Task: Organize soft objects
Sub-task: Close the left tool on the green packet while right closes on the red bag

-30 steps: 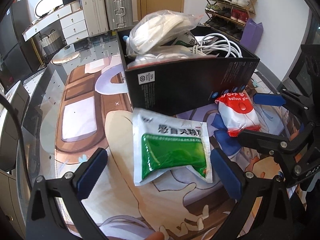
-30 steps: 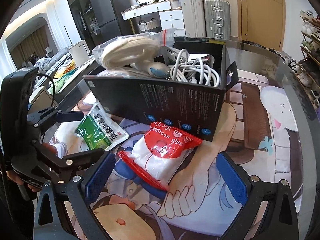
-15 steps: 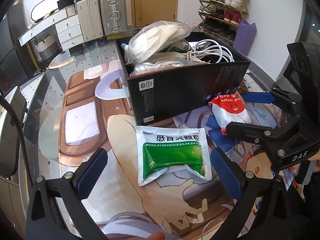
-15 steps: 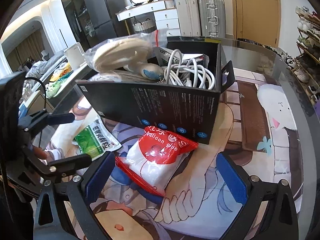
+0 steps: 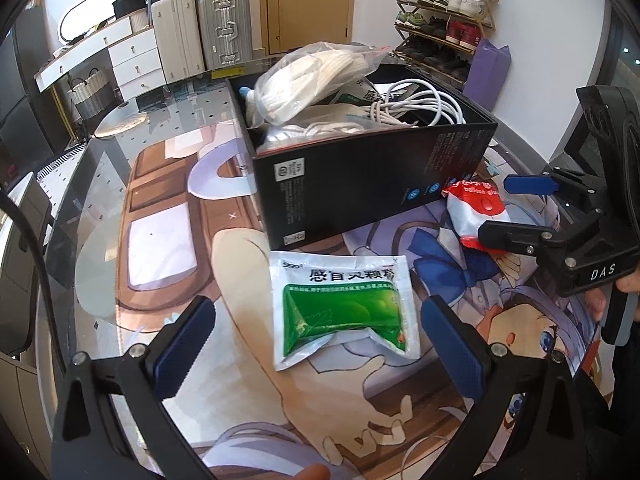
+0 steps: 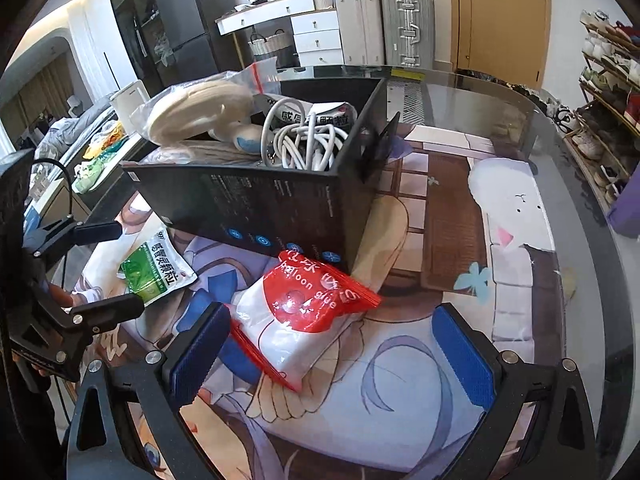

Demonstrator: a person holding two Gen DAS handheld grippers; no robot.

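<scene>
Looking along the left gripper, its jaws stand spread wide and empty, the green sachet lying flat on the printed mat between them, just in front of the black box. It looks light, limp and slick — a foil-like pouch of granules that would likely buckle if pinched mid-body; the flat sealed edge seems the surer hold.

From the right gripper, also spread and holding nothing, the red-and-white bag leans against the box wall, nearer the left pad. It appears puffy and soft — glossy plastic, probably slippery. Taking it across the plump white belly should compress it enough to hold.
</scene>
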